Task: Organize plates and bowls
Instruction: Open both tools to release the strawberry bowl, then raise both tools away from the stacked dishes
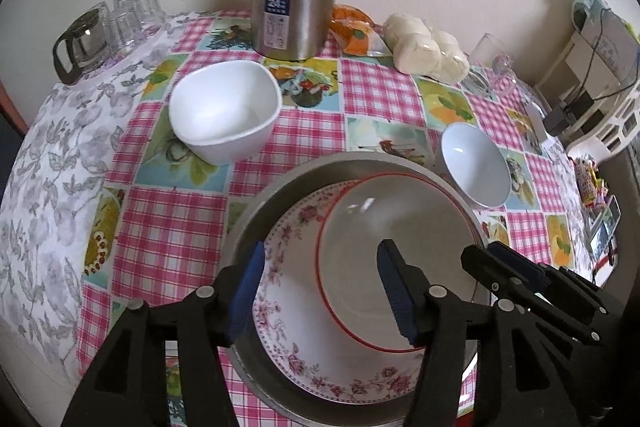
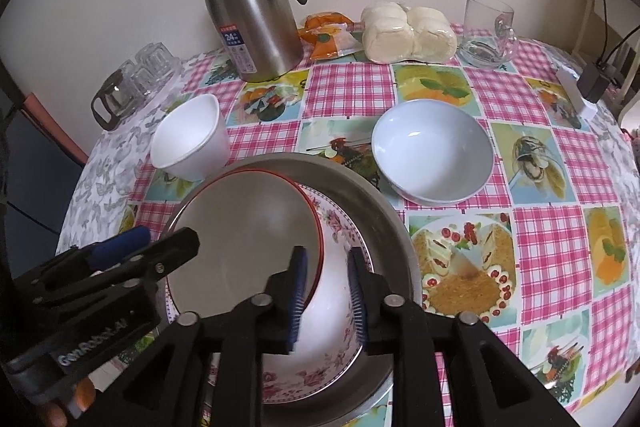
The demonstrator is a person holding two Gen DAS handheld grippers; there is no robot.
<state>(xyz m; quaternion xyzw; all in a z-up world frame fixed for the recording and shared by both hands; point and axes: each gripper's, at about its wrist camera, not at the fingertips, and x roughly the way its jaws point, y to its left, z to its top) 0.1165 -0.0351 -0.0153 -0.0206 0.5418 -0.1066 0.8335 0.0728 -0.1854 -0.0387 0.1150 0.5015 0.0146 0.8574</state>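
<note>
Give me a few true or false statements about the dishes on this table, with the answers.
1. The red-rimmed bowl sits on the floral plate. True.
2. The floral plate lies in a metal pan. True.
3. The pale blue bowl is stacked inside the red-rimmed bowl. False: it stands alone on the tablecloth.
4. The steel jug lies on its side. False: it stands upright.
5. The square white bowl is empty. True.

Bowl in plate in metal basin, two bowls behind, jug farther back.
</note>
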